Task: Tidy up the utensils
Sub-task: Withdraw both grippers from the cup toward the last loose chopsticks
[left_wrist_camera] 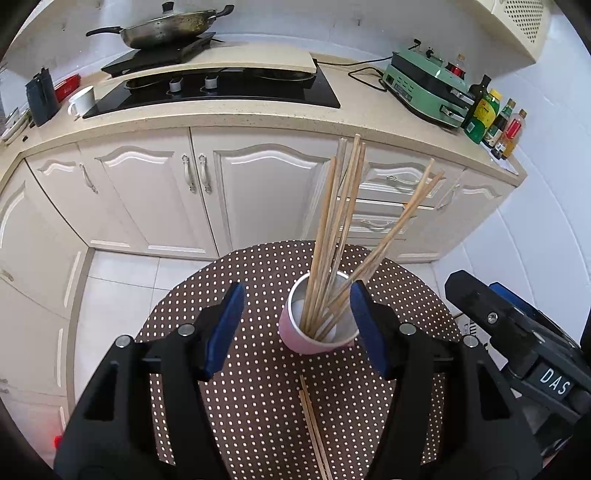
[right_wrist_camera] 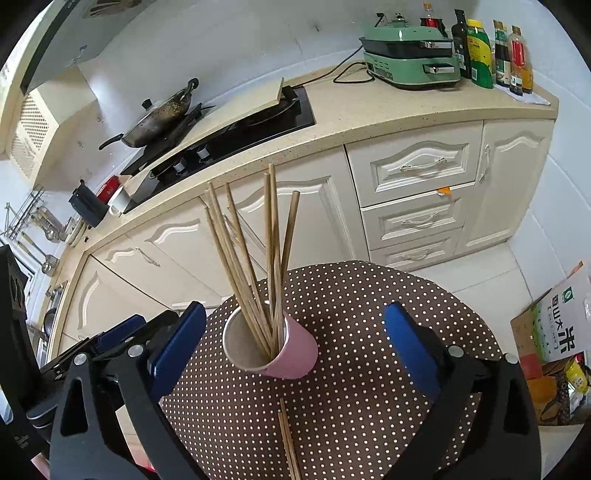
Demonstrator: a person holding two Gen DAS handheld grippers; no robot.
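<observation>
A pink paper cup (left_wrist_camera: pixel 295 338) (right_wrist_camera: pixel 295 354) stands on the round brown polka-dot table (left_wrist_camera: pixel 258 406) (right_wrist_camera: pixel 369 332) and holds several wooden chopsticks (left_wrist_camera: pixel 334 229) (right_wrist_camera: pixel 273 251) that fan upward. More chopsticks (left_wrist_camera: pixel 314 432) (right_wrist_camera: pixel 288 443) lie flat on the table in front of the cup. My left gripper (left_wrist_camera: pixel 295 328) is open, its blue pads standing either side of the cup without pressing it. My right gripper (right_wrist_camera: pixel 295 354) is open wide, its blue pads well apart from the cup. The right gripper's body (left_wrist_camera: pixel 517 339) shows at the right of the left wrist view.
Behind the table runs a kitchen counter (left_wrist_camera: pixel 258 118) with a black hob (left_wrist_camera: pixel 221 88), a pan (left_wrist_camera: pixel 162 29), a white mug (left_wrist_camera: pixel 83 99), a green appliance (left_wrist_camera: pixel 424 88) and several bottles (left_wrist_camera: pixel 491 118). White cabinets (left_wrist_camera: pixel 166 192) stand below. A cardboard box (right_wrist_camera: pixel 554 325) sits on the floor at right.
</observation>
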